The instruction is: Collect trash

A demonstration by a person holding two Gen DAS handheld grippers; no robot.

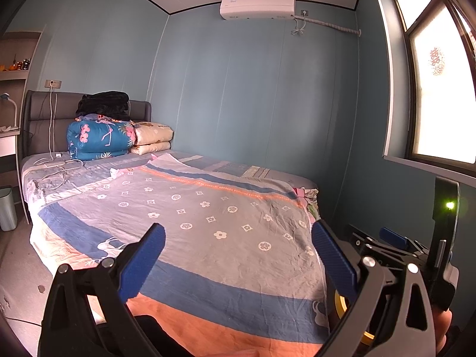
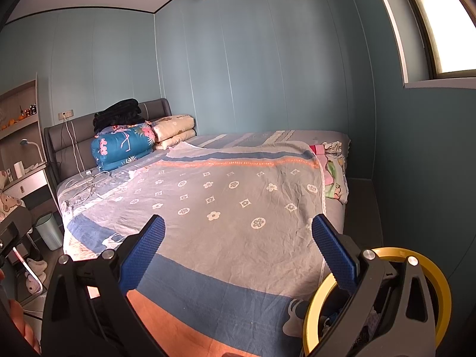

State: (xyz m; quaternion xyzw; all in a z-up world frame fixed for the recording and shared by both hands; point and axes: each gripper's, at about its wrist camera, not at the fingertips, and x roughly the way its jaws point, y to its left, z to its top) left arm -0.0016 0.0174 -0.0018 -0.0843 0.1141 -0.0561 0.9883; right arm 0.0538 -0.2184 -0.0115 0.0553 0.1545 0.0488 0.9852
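Observation:
My left gripper (image 1: 238, 236) is open and empty, held over the foot of the bed (image 1: 208, 238). My right gripper (image 2: 238, 230) is open and empty too, over the same bed (image 2: 223, 223). The right gripper's body also shows at the right edge of the left wrist view (image 1: 395, 247). A yellow-rimmed bin (image 2: 428, 264) with dark contents stands on the floor at the bed's near right corner, under my right gripper's right finger; its rim also shows in the left wrist view (image 1: 340, 303). A small white crumpled scrap (image 1: 114, 173) lies on the bed near the pillows.
A pale green bin (image 1: 7, 208) (image 2: 49, 230) stands on the floor left of the bed. Folded quilts (image 1: 101, 141) and dark clothes are stacked at the headboard. White cables (image 1: 56, 166) lie on the bed's left side. Colourful cloth (image 2: 333, 172) hangs at the far right edge. A desk is at the left.

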